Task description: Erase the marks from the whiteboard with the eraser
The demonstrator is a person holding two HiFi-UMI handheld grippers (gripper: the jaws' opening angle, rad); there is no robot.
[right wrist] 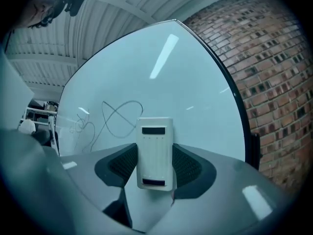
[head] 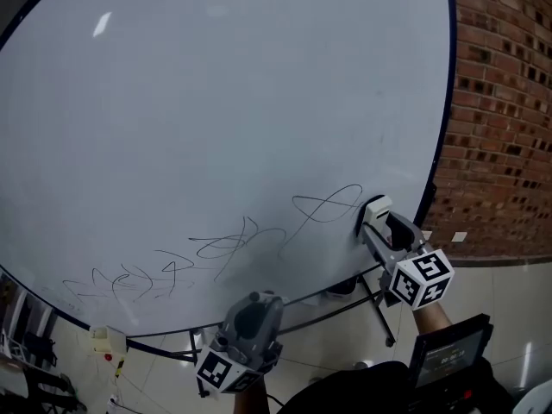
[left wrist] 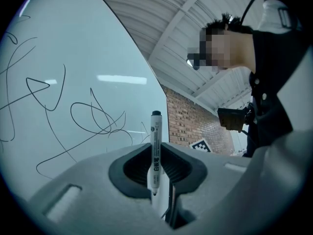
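A large whiteboard (head: pixel 224 102) fills the head view, with black scribbled marks (head: pixel 250 240) along its lower part. My right gripper (head: pixel 373 217) is shut on a white eraser (head: pixel 376 207), which sits at the board just right of the looped scribble (head: pixel 328 203). In the right gripper view the eraser (right wrist: pixel 155 153) stands upright between the jaws, the loop (right wrist: pixel 120 116) to its left. My left gripper (head: pixel 252 304) hangs below the board's lower edge, shut on a white marker pen (left wrist: pixel 155 153) with a black cap. Scribbles (left wrist: pixel 73 116) show beyond it.
A brick wall (head: pixel 504 110) stands to the right of the board. The board's dark frame and stand legs (head: pixel 379 304) run below its lower edge. A person's dark sleeve (left wrist: pixel 274 82) shows in the left gripper view. A small white thing (head: pixel 102 339) hangs at the lower left rim.
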